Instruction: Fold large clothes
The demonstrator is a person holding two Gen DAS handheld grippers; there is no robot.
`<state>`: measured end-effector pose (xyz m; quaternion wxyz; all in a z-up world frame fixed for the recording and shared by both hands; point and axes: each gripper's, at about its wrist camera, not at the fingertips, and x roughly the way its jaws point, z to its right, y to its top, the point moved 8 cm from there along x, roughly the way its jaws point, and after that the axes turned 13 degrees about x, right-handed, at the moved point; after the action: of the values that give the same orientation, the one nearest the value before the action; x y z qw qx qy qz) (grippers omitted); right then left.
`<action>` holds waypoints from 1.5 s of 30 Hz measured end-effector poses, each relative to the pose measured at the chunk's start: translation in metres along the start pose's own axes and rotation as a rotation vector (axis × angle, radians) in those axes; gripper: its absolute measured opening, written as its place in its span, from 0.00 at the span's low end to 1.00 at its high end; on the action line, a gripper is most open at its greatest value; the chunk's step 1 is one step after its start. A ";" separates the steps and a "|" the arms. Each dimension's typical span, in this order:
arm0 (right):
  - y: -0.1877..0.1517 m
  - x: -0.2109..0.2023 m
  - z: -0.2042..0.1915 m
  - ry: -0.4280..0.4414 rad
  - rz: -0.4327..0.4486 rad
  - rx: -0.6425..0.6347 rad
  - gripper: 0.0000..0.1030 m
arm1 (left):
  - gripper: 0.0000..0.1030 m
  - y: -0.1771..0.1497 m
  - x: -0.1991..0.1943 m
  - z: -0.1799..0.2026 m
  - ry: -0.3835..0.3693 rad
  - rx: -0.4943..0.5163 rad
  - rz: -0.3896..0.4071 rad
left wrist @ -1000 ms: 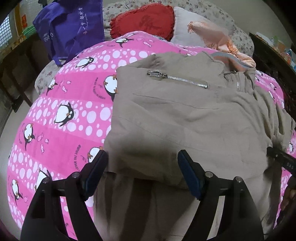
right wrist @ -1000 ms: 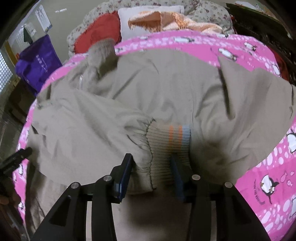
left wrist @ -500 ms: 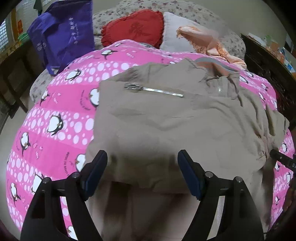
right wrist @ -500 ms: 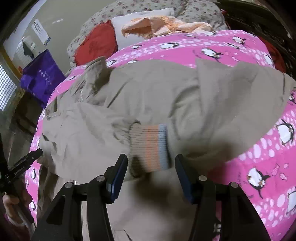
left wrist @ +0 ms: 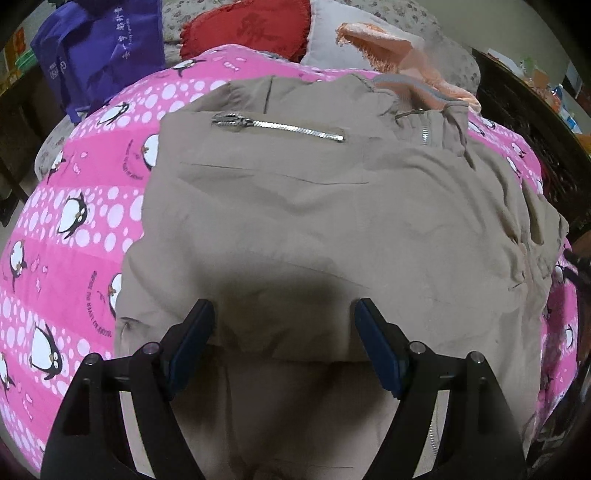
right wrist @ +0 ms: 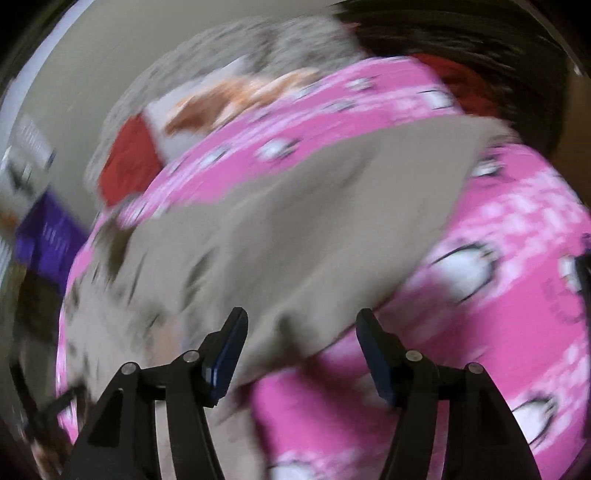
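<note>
One jacket point(left wrist: 332, 221), one quilt point(left wrist: 92, 221), two pillows point(left wrist: 243, 31), one bag point(left wrist: 99, 48).

**Beige jacket spread on the bed**

A beige jacket point(left wrist: 332, 221) lies spread over the pink penguin-print bed point(left wrist: 92, 206), partly folded, one panel laid over the body. A silver pocket zipper point(left wrist: 277, 125) runs across the upper layer. Its collar sits toward the bed's pillow end; the fabric is rumpled along the right edge.
</note>
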<state>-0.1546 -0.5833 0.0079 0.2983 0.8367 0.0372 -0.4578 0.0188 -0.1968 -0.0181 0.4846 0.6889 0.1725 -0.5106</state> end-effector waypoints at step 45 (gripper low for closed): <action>-0.187 0.010 -0.248 0.361 -0.252 -0.741 0.10 | 0.79 -0.034 -0.026 -0.044 0.012 -0.171 0.009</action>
<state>-0.0273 -0.2997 0.0132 0.5089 0.7288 0.3527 -0.2924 0.0066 -0.1370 -0.0114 0.5429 0.6489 0.2153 -0.4877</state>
